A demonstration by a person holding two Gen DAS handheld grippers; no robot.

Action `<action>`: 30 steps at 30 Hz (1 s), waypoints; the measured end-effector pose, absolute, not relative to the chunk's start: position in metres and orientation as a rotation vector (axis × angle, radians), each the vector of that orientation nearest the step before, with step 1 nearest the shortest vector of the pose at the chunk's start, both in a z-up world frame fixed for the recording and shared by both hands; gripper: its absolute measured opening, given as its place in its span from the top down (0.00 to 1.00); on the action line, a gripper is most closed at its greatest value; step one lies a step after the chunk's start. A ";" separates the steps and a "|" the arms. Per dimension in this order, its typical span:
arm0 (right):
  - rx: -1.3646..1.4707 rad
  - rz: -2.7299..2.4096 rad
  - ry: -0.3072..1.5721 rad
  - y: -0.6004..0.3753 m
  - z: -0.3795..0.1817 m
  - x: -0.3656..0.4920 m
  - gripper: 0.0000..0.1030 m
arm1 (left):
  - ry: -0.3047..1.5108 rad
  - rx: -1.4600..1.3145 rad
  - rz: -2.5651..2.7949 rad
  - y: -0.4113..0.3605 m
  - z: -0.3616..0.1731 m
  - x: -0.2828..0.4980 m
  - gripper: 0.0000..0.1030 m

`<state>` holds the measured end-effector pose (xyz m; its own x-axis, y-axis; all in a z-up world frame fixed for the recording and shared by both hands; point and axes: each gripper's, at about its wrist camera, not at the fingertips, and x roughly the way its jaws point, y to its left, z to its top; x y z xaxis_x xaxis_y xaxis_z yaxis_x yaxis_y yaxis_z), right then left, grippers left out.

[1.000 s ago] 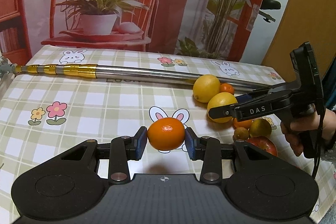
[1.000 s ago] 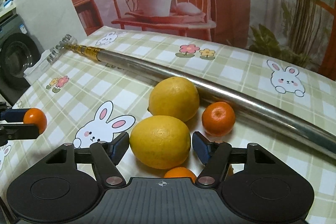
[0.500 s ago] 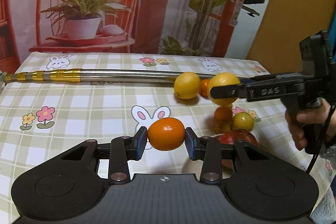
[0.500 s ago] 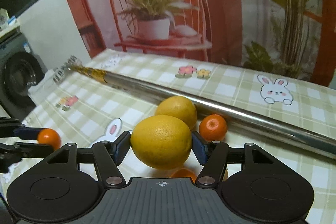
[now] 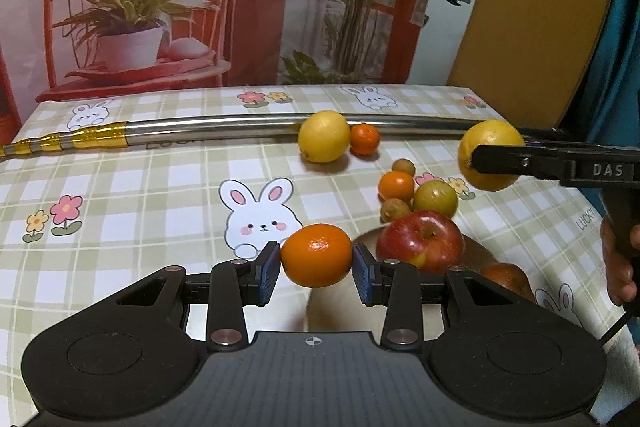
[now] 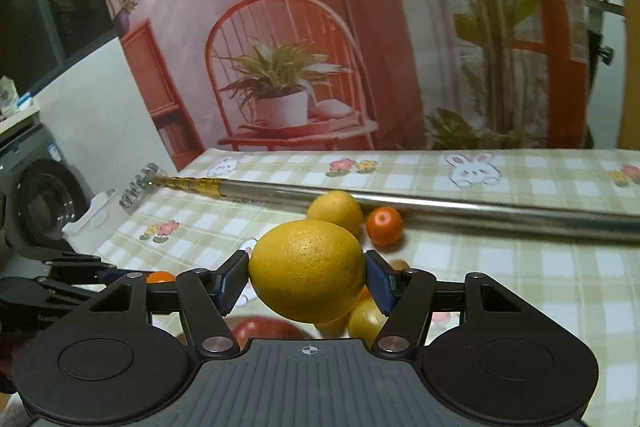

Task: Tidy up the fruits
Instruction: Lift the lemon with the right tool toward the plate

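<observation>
Both hands are loaded right now. The left tongs (image 5: 317, 264) are clamped on a small orange mandarin (image 5: 317, 255), blue pads pressed against both its sides, held above the desk (image 5: 160, 187) just in front of the bunny print. The right tongs (image 6: 307, 283) are squeezed onto a big yellow lemon (image 6: 307, 269), also up in the air; from the left camera you can see that lemon out at the right, off the cloth.

Still on the desk: a second lemon (image 5: 324, 135) touching a small mandarin (image 5: 364, 138), both right up against the long metal pole (image 5: 208, 128) that lies across the checkered tablecloth. Nearer, there's a tight cluster with another orange one (image 5: 396, 186), a greenish-yellow fruit (image 5: 435, 198) and two little brownish ones. The red apple (image 5: 420, 242) sits just behind the left tongs in what looks like a plate (image 5: 370, 235), though most of it is hidden.
</observation>
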<state>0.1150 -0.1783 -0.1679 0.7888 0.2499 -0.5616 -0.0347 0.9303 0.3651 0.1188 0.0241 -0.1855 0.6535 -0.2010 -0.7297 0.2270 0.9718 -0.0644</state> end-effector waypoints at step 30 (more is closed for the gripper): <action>0.431 0.066 0.641 -0.205 -0.181 0.083 0.43 | 0.913 0.157 -0.316 -0.019 -0.222 0.137 0.60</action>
<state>0.0828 -0.2045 -0.1806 0.8024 0.1907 -0.5655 0.0719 0.9098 0.4089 0.1374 -0.0191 -0.2218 0.5698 -0.2016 -0.7967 0.3335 0.9428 -0.0001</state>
